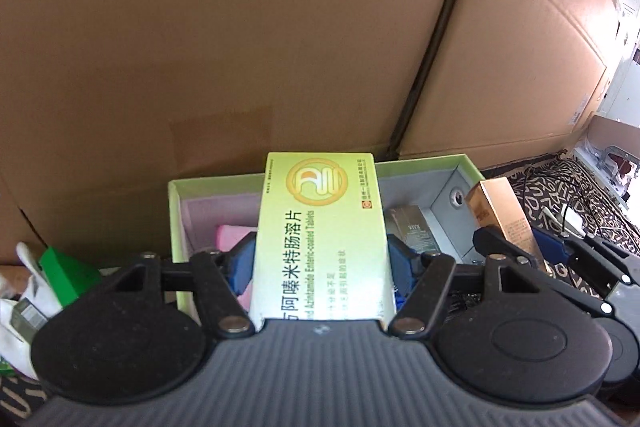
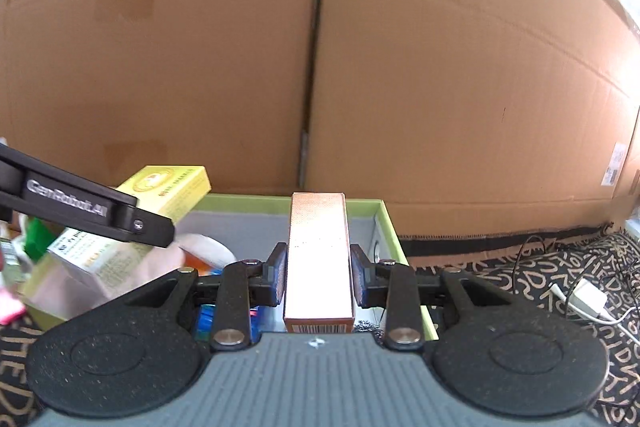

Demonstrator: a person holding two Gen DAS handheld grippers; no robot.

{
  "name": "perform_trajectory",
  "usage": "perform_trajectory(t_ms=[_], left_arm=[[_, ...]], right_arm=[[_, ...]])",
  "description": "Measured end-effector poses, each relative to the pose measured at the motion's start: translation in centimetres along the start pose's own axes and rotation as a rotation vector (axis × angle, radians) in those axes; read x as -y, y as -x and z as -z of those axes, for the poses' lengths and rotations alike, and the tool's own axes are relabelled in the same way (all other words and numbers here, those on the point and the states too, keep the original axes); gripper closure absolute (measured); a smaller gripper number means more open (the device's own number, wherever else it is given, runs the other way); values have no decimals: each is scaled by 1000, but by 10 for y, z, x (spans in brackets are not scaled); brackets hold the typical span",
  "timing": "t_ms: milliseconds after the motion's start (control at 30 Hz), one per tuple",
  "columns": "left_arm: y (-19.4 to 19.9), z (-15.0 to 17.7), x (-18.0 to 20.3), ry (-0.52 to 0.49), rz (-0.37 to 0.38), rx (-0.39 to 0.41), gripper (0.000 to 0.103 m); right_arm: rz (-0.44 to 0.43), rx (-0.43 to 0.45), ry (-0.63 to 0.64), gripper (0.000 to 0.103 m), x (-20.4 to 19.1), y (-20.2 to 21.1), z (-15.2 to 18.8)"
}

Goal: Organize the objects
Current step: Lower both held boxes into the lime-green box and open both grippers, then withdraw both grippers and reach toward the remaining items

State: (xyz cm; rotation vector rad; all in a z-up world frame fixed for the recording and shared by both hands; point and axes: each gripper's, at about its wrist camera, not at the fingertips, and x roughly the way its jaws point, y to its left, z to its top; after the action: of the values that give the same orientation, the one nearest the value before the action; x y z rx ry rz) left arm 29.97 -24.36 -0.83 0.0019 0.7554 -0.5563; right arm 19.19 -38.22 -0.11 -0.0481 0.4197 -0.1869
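Observation:
My left gripper (image 1: 320, 259) is shut on a yellow-green medicine box (image 1: 320, 227) with Chinese print, held above an open light-green storage box (image 1: 424, 163). My right gripper (image 2: 318, 273) is shut on a tall copper-coloured carton (image 2: 318, 251), held over the right part of the same storage box (image 2: 386, 219). The copper carton also shows at the right in the left wrist view (image 1: 500, 215). The medicine box and the left gripper's arm show at the left in the right wrist view (image 2: 168, 195). A pink item (image 1: 228, 235) and a dark small carton (image 1: 412, 231) lie in the storage box.
Large cardboard boxes (image 1: 240, 47) stand close behind the storage box. A green box (image 1: 64, 271) and white packaging lie to its left. A black patterned cloth (image 2: 540, 275) with a white charger and cables (image 2: 588, 299) lies to the right.

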Motion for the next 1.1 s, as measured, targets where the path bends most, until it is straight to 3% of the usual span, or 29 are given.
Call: perform_trajectory(t_ms=[100,167,200,267,300,467,633,867,1100], left_arm=[[-12,2,-3,14,6,0,36],[-16,5,-7,28,32,20,11],[-16,7,-8,38,36,31,0],[-13,11,-11,44,33,63,0],[-11,12,-13,45,40,63,0],[2,18,-21,41,24,65,0],[33,28,-9,-11,-5,100,0],[87,43,-11,-10,0,127,0],[144,82,-42,-3,-96,115,0]], right_arm=[[6,-19,-7,67,3,-16,6],[4,-17,9,62,3,-23,10],[9,-18,24,47,3,-24,13],[34,2,42,31,2,-21,18],[40,17,48,29,2,-18,20],[24,40,28,26,2,2,19],[-15,68,6,21,-1,29,13],[-52,111,12,21,-17,69,8],[-179,141,-11,16,-50,102,25]])
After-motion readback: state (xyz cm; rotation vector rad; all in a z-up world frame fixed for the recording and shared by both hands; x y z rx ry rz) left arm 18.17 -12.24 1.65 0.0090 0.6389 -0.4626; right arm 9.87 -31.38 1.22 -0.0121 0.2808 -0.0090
